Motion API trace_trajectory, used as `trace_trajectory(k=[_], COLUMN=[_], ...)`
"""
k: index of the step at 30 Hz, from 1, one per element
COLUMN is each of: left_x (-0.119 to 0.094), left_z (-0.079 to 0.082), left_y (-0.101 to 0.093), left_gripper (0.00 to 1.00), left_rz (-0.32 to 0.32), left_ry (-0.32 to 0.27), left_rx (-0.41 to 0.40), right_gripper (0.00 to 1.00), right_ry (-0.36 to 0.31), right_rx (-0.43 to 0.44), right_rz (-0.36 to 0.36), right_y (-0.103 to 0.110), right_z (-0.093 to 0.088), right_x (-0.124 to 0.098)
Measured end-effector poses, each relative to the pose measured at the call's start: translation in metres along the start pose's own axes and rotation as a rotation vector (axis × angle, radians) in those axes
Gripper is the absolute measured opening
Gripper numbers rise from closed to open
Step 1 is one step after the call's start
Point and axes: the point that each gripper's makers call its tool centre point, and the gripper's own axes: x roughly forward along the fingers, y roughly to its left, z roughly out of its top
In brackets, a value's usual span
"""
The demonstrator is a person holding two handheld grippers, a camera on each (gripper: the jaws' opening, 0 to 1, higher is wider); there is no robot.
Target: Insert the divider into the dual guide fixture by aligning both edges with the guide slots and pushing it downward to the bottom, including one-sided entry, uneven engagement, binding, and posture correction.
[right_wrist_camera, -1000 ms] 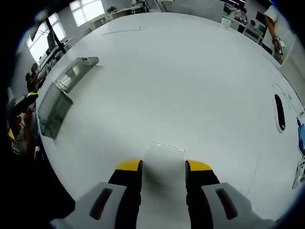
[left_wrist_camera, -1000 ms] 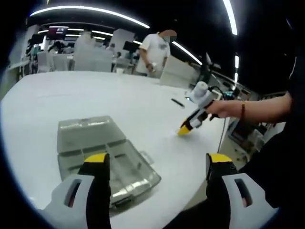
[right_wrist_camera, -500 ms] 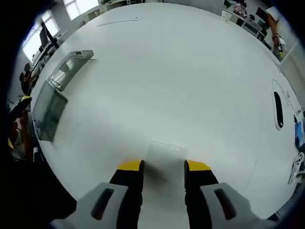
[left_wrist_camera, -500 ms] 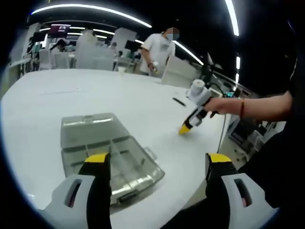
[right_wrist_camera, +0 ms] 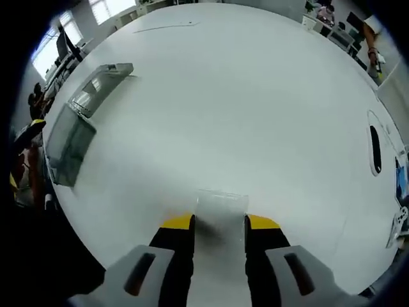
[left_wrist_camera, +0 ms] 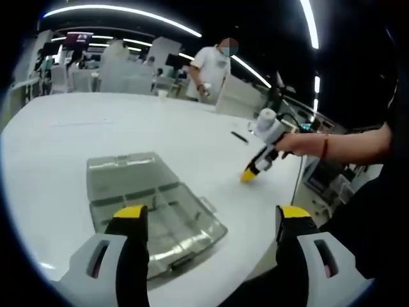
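My left gripper [left_wrist_camera: 208,220] hangs with jaws spread wide and nothing between them, the clear compartment box [left_wrist_camera: 153,204] lying lid-open just beyond at 11 o'clock. My right gripper [right_wrist_camera: 219,221] has its tips against both edges of the clear divider [right_wrist_camera: 220,208], flat on the white table [right_wrist_camera: 255,109]; box at 10 o'clock

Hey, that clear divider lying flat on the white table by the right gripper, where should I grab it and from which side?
Grip the divider by its near edge, across its two side edges, coming low from the right gripper side. It lies flat on the table, a thin clear sheet, and the jaws already stand at either side of it.
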Motion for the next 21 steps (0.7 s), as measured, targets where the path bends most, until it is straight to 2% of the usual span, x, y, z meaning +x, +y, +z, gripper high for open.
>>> trace_trajectory(k=[12,16,19,21], left_x=[-0.003,-0.002,0.001,0.001], left_z=[0.0,-0.001,0.0,0.001], left_y=[0.0,-0.001,-0.002,-0.003], left_gripper=[0.8,0.8,0.8,0.79], left_rz=[-0.027,-0.04,-0.051,-0.057], left_ry=[0.009,0.012,0.01,0.008], left_rx=[0.003,-0.001,-0.008,-0.008], right_gripper=[0.26,0.26,0.26,0.26], right_ry=[-0.054,-0.098,-0.112,-0.151], right_rx=[-0.044,-0.072,-0.073,-0.093], right_rz=[-0.006,0.003,0.002,0.033], right_y=[0.012,0.017,0.025,0.037], right_z=[0.015,0.021,0.023,0.028], right_x=[-0.005,-0.011,-0.017,-0.021])
